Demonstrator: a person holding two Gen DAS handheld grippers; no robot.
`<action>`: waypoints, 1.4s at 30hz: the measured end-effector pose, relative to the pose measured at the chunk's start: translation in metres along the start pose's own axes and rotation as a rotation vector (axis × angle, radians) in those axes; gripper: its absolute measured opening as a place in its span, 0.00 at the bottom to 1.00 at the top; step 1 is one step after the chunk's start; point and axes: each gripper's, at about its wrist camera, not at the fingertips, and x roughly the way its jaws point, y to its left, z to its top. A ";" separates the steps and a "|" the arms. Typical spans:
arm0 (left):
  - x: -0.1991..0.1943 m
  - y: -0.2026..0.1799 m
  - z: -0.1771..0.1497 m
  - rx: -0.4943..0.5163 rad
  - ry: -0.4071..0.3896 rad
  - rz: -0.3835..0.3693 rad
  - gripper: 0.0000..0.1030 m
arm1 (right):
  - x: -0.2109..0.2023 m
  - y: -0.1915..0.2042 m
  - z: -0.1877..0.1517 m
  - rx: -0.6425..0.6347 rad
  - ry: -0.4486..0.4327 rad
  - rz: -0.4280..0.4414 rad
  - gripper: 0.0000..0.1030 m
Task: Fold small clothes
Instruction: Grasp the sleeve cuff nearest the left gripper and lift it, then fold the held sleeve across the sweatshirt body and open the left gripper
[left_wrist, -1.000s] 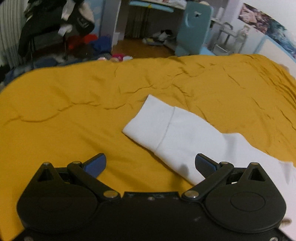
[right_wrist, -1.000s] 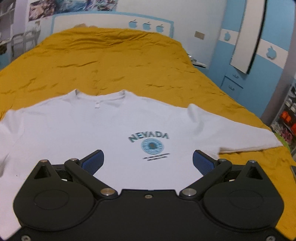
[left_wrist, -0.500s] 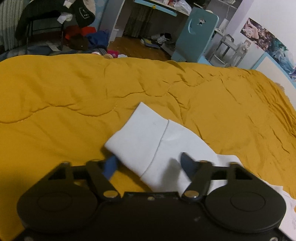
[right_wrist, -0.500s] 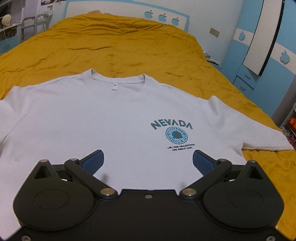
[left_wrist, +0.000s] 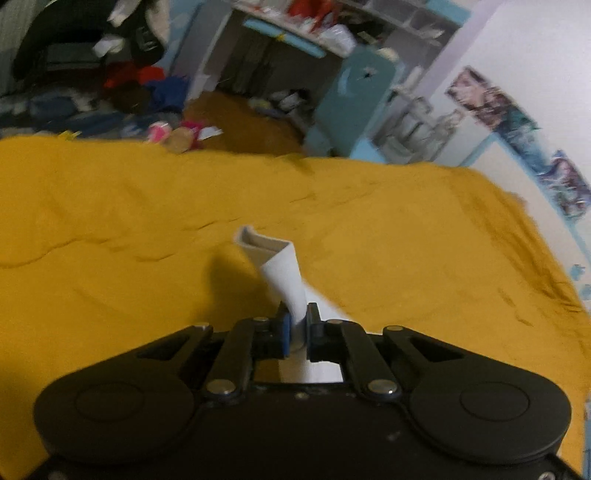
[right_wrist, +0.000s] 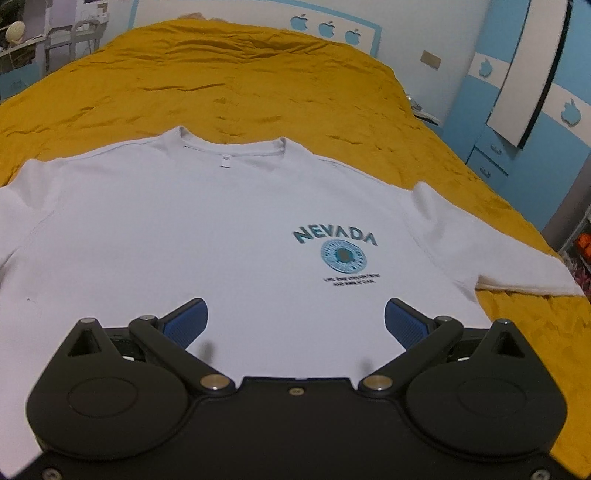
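A wide bed (right_wrist: 258, 85) under a mustard-yellow quilt fills both views. In the right wrist view a white sweatshirt (right_wrist: 177, 236) lies flat and face up across the quilt, its collar toward the headboard end and its body reaching the near edge of the bed. One sleeve (right_wrist: 498, 254) stretches out flat toward the bed's right edge, its cuff close to that edge. A teal print (right_wrist: 338, 251) reading NEVADA above a round emblem sits on the chest. The right gripper (right_wrist: 293, 321) hovers over the lower part of the sweatshirt with its blue-padded jaws spread wide apart, gripping nothing. In the left wrist view, which is blurred, the left gripper (left_wrist: 298, 319) has its jaws pressed together on the other sleeve (left_wrist: 284, 273), pinching the cloth just behind the cuff (left_wrist: 264, 245). The cuff stands raised above the quilt, its opening visible, and casts a shadow on the quilt to its left.
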 end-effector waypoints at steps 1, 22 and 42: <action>-0.007 -0.013 0.002 0.015 -0.012 -0.028 0.04 | 0.000 -0.005 0.000 0.008 0.003 0.000 1.00; -0.058 -0.395 -0.197 0.348 0.290 -0.743 0.04 | -0.004 -0.172 -0.029 0.186 0.023 -0.073 1.00; -0.007 -0.385 -0.268 0.574 0.334 -0.632 0.65 | 0.011 -0.204 -0.019 0.252 -0.030 0.086 1.00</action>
